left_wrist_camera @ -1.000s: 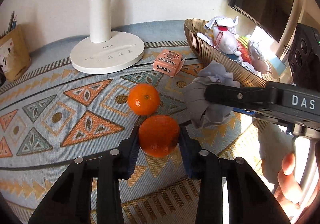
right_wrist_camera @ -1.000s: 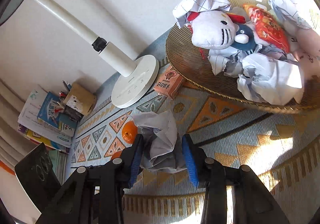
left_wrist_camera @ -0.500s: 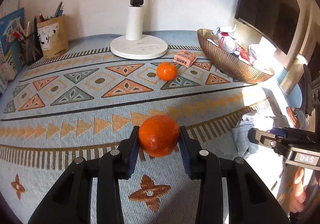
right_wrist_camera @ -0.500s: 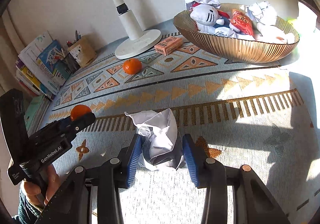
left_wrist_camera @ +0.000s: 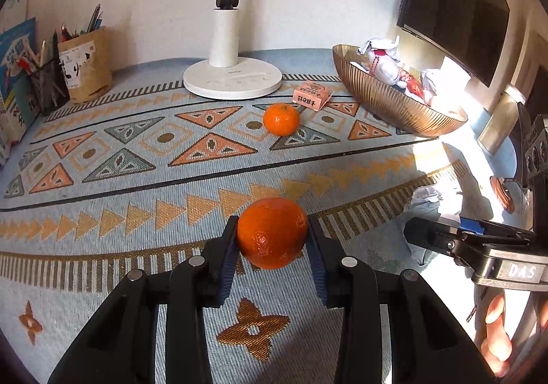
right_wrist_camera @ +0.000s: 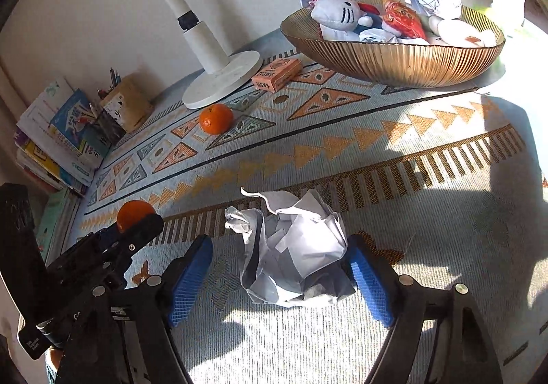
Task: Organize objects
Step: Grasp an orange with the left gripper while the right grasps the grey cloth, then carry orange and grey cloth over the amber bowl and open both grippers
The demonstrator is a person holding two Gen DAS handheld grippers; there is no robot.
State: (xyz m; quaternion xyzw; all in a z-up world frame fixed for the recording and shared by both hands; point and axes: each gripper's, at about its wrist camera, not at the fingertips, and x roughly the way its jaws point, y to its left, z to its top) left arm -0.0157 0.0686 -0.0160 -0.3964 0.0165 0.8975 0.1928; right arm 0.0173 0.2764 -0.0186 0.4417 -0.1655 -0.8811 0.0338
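Note:
My left gripper (left_wrist_camera: 273, 247) is shut on an orange (left_wrist_camera: 272, 232) and holds it over the near part of the patterned mat; the held orange also shows in the right wrist view (right_wrist_camera: 134, 212). My right gripper (right_wrist_camera: 281, 277) is open, its blue pads apart on both sides of a crumpled paper ball (right_wrist_camera: 291, 250) that lies on the mat. That paper shows at the right in the left wrist view (left_wrist_camera: 423, 212). A second orange (left_wrist_camera: 281, 119) (right_wrist_camera: 215, 118) lies further back. A gold ribbed bowl (left_wrist_camera: 387, 99) (right_wrist_camera: 394, 58) holds a plush toy, a snack packet and paper balls.
A white lamp base (left_wrist_camera: 233, 81) (right_wrist_camera: 222, 79) stands at the back. A small pink box (left_wrist_camera: 311, 95) (right_wrist_camera: 277, 74) lies between lamp and bowl. A pen holder and paper bag (left_wrist_camera: 85, 65) and books (right_wrist_camera: 58, 140) are at the far left. A dark screen (left_wrist_camera: 452, 3) hangs right.
Both grippers pulled back from the bowl to the near part of the mat. The right gripper opened and the crumpled paper now rests on the mat. The left still grips the orange.

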